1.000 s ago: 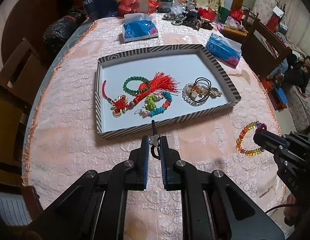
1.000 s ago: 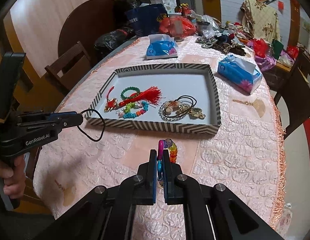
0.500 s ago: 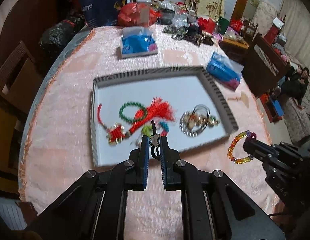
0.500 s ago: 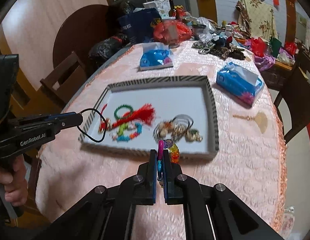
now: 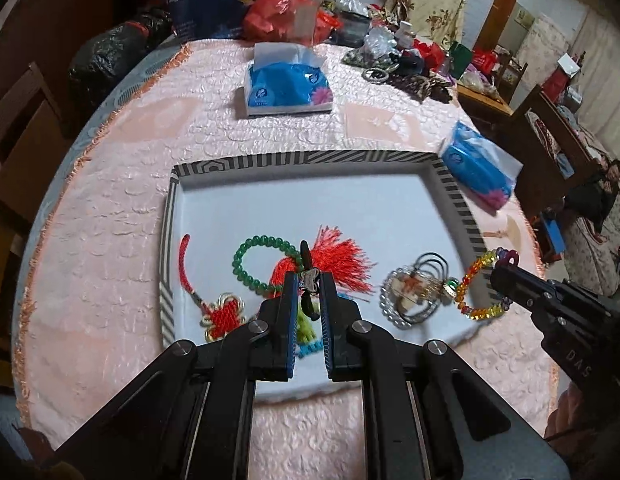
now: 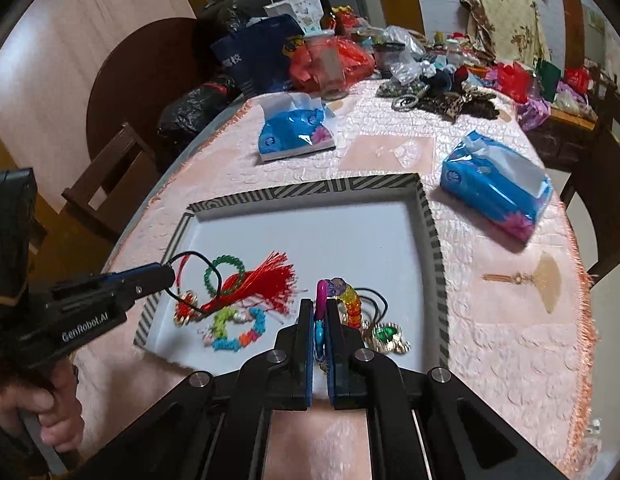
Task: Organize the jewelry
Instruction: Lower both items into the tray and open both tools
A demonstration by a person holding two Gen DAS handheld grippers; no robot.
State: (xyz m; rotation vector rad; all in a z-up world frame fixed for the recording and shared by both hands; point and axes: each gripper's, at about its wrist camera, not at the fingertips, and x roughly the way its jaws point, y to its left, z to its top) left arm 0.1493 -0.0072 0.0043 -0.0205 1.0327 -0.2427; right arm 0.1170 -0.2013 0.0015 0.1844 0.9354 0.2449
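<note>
My left hand-held gripper is clamped on a black hair tie with a small metal charm, held above the near part of the striped-rim tray on the pink-clothed surface. My right hand-held gripper is closed on a multicoloured bead bracelet, gripped at its pink and blue links; the bracelet hangs over the tray's near right part, its loop curling just right of the fingers. In the tray, just ahead of my left hand-held gripper, lie a green bead bracelet and a red tassel with knot charm. Off to the right of it sits a cluster of clear beads and black hair ties. A chunky bracelet of green, blue and orange pieces rests left of my right hand-held gripper. Beyond the tray stand two blue tissue packs, one straight ahead and one far right. A small fan-shaped charm lies on the surface outside the tray, right of my right hand-held gripper.
</note>
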